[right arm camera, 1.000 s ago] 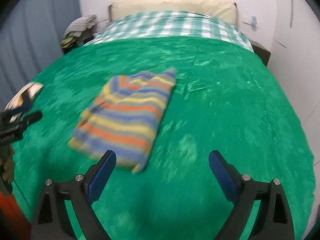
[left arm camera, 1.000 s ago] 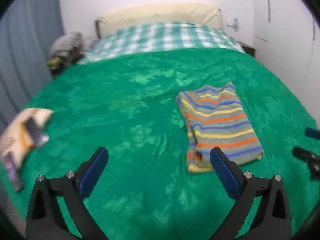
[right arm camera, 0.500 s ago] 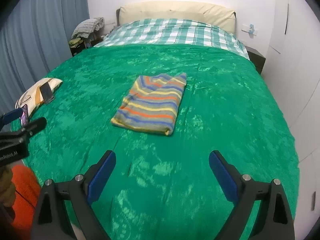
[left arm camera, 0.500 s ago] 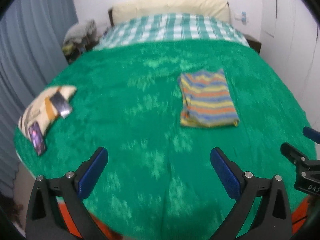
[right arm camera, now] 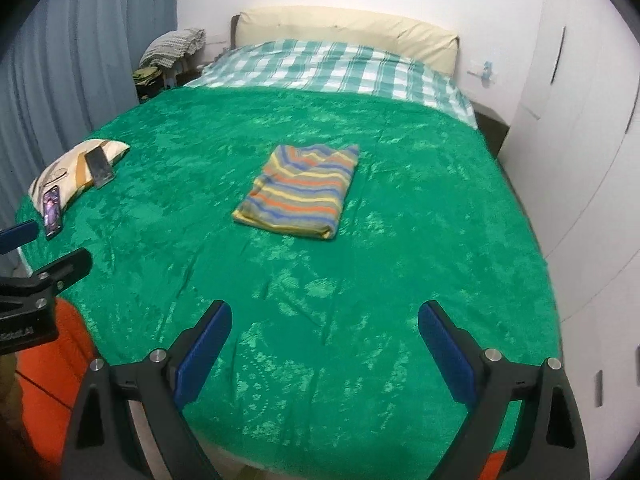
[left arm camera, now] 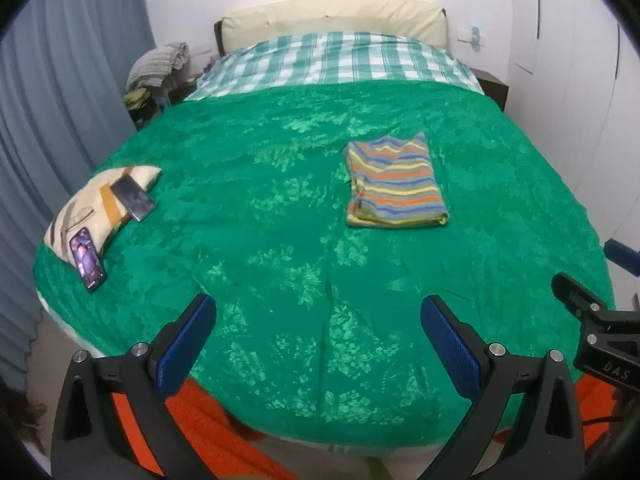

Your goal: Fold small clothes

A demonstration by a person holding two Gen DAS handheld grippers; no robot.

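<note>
Left wrist view: left gripper [left arm camera: 318,320] at 6 o'clock, fingers spread wide, nothing between the blue pads [left arm camera: 450,346]. It hangs above the near edge of the green blanket [left arm camera: 280,220], clear of any cloth.

Striped garment [left arm camera: 394,182], folded into a neat rectangle, lies flat on the blanket at about 1 o'clock from frame centre, well apart from both grippers. Stripes orange, yellow, blue on grey.

Patterned cushion [left arm camera: 96,204] at 9 o'clock near the blanket's left edge. One phone [left arm camera: 134,198] rests on its upper part; a second phone [left arm camera: 87,260] leans at its lower end, screen lit.

Right gripper [left arm camera: 600,308] shows at 3 to 4 o'clock, partly cut by the frame edge.

Right wrist view: right gripper [right arm camera: 324,326] at 6 o'clock, fingers likewise wide apart and empty, above the blanket's near edge. Striped garment [right arm camera: 302,190] sits just above frame centre, toward 12 o'clock. Left gripper [right arm camera: 36,264] pokes in at 9 o'clock.

Checked sheet [right arm camera: 328,70] covers the bed's far end at 12 o'clock, under a cream headboard [right arm camera: 344,26]. Grey curtain [right arm camera: 60,60] at 10 o'clock. Heap of clothes [right arm camera: 172,46] beside the headboard at 11 o'clock. Orange fabric [right arm camera: 52,356] below the bed edge at 8 o'clock.
</note>
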